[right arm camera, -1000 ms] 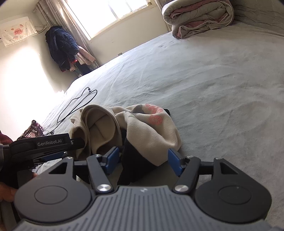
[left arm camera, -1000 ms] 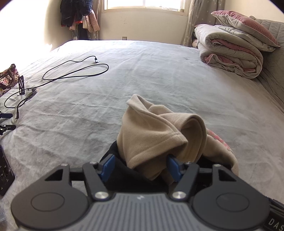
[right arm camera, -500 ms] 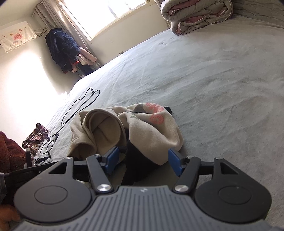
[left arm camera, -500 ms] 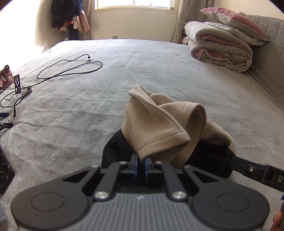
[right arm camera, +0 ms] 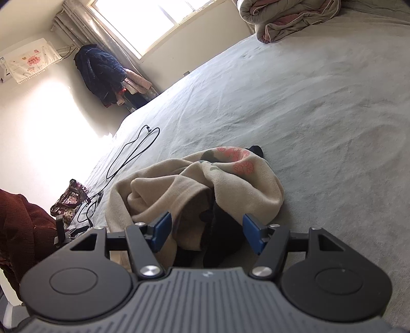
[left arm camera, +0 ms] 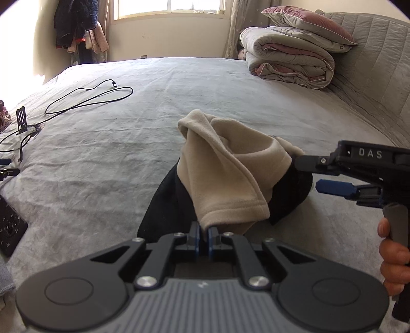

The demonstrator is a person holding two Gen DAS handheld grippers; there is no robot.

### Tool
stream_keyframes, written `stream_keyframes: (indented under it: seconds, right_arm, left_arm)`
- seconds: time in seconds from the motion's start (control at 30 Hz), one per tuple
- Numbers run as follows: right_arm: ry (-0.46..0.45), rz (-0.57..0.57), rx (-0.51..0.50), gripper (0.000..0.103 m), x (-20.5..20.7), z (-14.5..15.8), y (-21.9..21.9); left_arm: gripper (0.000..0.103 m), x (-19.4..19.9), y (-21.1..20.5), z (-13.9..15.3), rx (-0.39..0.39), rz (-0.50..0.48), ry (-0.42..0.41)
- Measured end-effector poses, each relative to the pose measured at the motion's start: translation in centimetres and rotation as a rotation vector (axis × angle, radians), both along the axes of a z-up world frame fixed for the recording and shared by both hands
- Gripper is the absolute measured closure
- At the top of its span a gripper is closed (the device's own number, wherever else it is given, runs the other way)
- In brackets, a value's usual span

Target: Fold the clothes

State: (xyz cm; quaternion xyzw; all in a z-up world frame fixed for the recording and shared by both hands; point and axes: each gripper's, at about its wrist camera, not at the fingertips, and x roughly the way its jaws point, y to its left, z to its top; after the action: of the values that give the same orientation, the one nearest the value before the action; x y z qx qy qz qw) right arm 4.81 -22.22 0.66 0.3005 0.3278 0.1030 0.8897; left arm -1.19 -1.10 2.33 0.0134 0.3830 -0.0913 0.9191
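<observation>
Left gripper (left arm camera: 202, 237): jaws pinched tight on the near hem of the beige fleece garment (left arm camera: 225, 176), the cloth caught between the two blue pads at the bottom centre of the left wrist view.
Right gripper (right arm camera: 205, 231): jaws standing wide, nothing pressed between them; the blue pads sit on either side of the near edge of the clothing heap, not touching it as far as the right wrist view shows. In the left wrist view the same gripper (left arm camera: 320, 176) reaches in from the right, its tips just beside the garment's right side.
Right hand (left arm camera: 393, 258): fingers wrapped on the gripper's handle at the right edge of the left wrist view.
Beige fleece garment (right arm camera: 230, 184): crumpled in a heap on the near part of the bed, a pink flower print showing on its far side in the right wrist view.
Black garment (left arm camera: 166, 202): under and partly inside the beige one, showing at both sides of the heap.
Bed (left arm camera: 179, 102): grey cover, wrinkled.
Black cable (left arm camera: 89, 98): looped on the bed, well apart from the heap, far left.
Folded duvet (left arm camera: 289, 64): at the far right of the bed, against the headboard, with a pillow (left arm camera: 307, 23) on top.
Sleeve (right arm camera: 23, 230): dark red, at the left edge of the right wrist view.
</observation>
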Motion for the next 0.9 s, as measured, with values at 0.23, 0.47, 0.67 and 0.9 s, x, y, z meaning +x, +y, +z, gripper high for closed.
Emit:
stream_keyframes:
  seconds: [0.23, 0.47, 0.67, 0.9]
  right_arm:
    - [0.006, 0.021, 0.019, 0.037, 0.1, -0.2, 0.3]
    - [0.014, 0.016, 0.044, 0.037, -0.1, -0.3, 0.1]
    - [0.026, 0.019, 0.043, 0.037, 0.0, -0.5, 0.3]
    - [0.029, 0.002, 0.052, 0.032, -0.2, -0.4, -0.3]
  left_arm:
    - [0.1, -1.6, 0.1, -1.4, 0.006, -0.007, 0.027]
    - [0.101, -2.2, 0.2, -0.3, -0.013, -0.029, 0.053]
    - [0.095, -2.0, 0.0, 0.5, -0.004, -0.068, 0.062]
    - [0.063, -1.2, -0.2, 2.2, -0.019, -0.051, 0.038]
